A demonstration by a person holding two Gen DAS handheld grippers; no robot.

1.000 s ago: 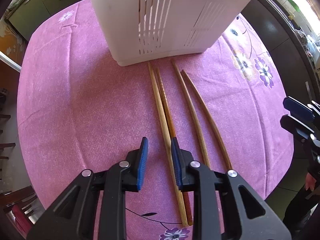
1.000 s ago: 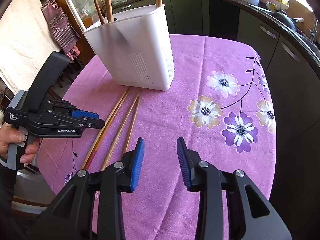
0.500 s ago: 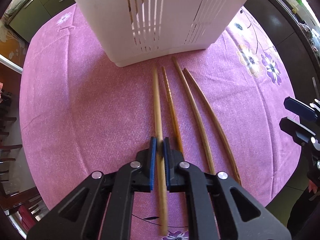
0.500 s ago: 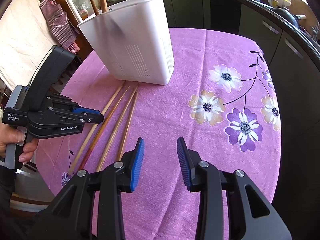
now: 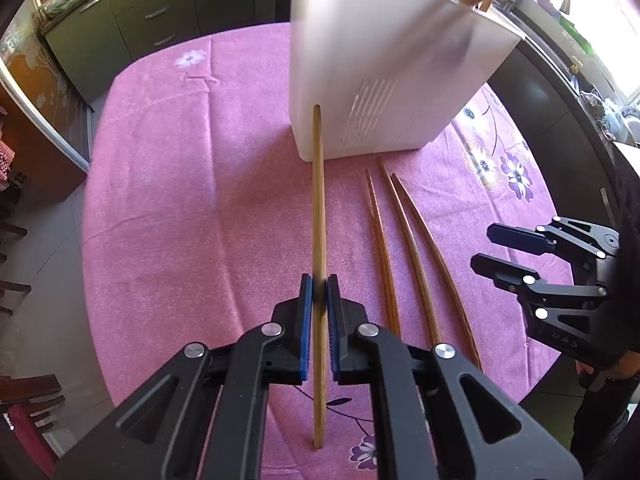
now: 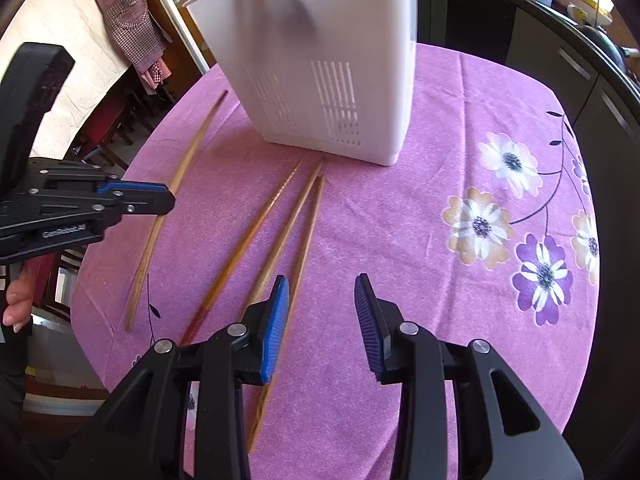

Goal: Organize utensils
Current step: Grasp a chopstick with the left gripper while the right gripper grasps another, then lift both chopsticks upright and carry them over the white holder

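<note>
The tabletop is rounded and covered with a pink-purple cloth printed with white, tan and purple flowers on thin dark stems. A white plastic utensil holder with slotted walls stands upright on the cloth toward the far side, with wooden sticks rising out of its top. Just in front of its base, 3 wooden chopsticks lie flat on the cloth, side by side and fanning slightly apart toward the near edge. 1 of the 3 has a reddish, darker near end. The flower print is on the right part of the cloth.
</note>
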